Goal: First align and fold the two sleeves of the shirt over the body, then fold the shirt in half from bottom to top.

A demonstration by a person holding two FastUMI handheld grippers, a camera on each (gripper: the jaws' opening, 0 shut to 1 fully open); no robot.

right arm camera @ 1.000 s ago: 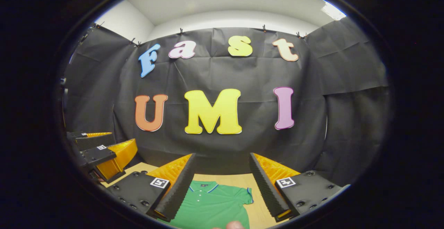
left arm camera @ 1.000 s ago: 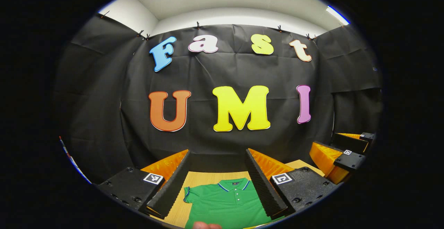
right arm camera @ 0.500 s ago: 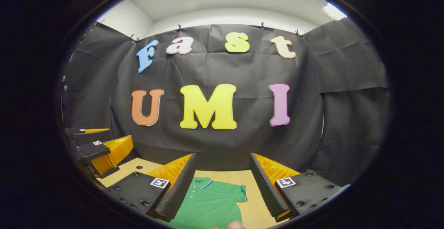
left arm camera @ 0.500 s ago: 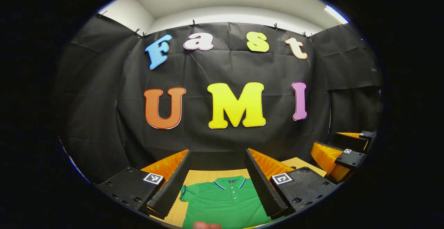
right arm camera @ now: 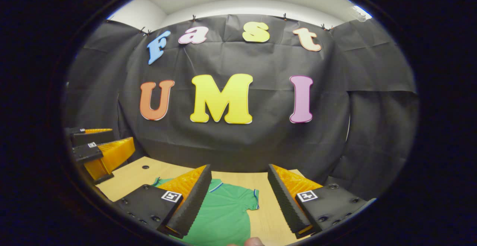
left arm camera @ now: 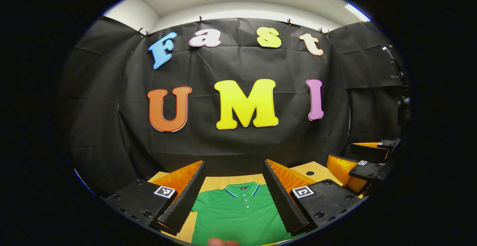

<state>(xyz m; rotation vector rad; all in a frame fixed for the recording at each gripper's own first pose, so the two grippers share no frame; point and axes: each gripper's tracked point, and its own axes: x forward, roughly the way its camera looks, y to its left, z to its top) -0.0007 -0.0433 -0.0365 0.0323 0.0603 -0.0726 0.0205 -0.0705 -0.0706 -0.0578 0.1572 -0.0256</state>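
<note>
A green polo shirt (left arm camera: 240, 216) is laid flat on the wooden surface (right arm camera: 126, 177), collar toward the far edge. In the left gripper view, the left tool (left arm camera: 234, 190) is held open above the collar and placket, and the right tool (left arm camera: 363, 166) is seen near the right edge. In the right gripper view, the open right tool (right arm camera: 238, 192) frames one short sleeve (right arm camera: 249, 197), with the left tool (right arm camera: 98, 151) at the left edge.

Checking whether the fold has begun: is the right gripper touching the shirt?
Apart. In the right gripper view, the right gripper hangs open above the table, with the shirt lying flat, ungripped, well beyond its fingers.
</note>
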